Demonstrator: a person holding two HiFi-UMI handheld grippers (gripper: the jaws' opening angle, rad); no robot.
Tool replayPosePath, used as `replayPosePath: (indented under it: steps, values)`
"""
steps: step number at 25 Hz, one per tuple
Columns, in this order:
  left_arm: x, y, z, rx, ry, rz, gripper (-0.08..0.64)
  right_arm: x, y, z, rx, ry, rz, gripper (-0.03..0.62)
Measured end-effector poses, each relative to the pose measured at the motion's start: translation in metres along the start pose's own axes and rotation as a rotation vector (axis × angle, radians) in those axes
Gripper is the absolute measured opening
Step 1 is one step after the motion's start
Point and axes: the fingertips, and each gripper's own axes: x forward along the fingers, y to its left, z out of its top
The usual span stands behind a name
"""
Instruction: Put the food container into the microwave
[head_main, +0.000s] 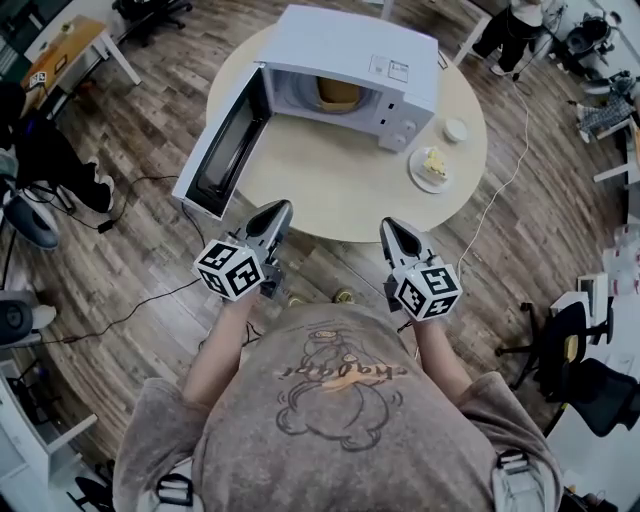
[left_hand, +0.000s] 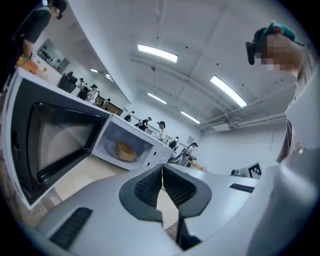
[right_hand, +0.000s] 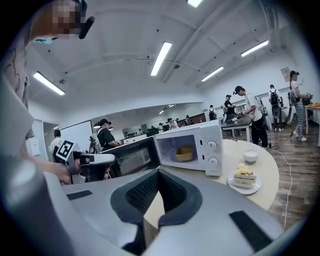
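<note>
The white microwave (head_main: 350, 50) stands on the round table (head_main: 330, 195) with its door (head_main: 225, 150) swung open to the left. A yellow food container (head_main: 338, 92) sits inside the cavity, also seen as the container (left_hand: 125, 150) in the left gripper view and the container (right_hand: 184, 153) in the right gripper view. My left gripper (head_main: 275, 212) is held just off the table's near edge below the door, jaws shut with nothing in them (left_hand: 161, 172). My right gripper (head_main: 392, 226) hovers at the near edge further right, jaws together and empty (right_hand: 159, 172).
A plate with a slice of cake (head_main: 432, 168) and a small white dish (head_main: 455, 129) sit on the table right of the microwave. Cables cross the wooden floor. Office chairs (head_main: 570, 350) stand at the right, desks and people further off.
</note>
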Motion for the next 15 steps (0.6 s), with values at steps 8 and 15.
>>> replayPosePath:
  steps: [8,15]
  values:
    - [-0.007,0.001,0.002,0.169,-0.040,0.099,0.032,0.008,-0.005,-0.004,-0.053,0.011,0.005,0.000]
    - [-0.012,-0.001,0.000,0.294,-0.064,0.147,0.032,0.010,-0.009,-0.005,-0.097,-0.014,-0.017,0.000]
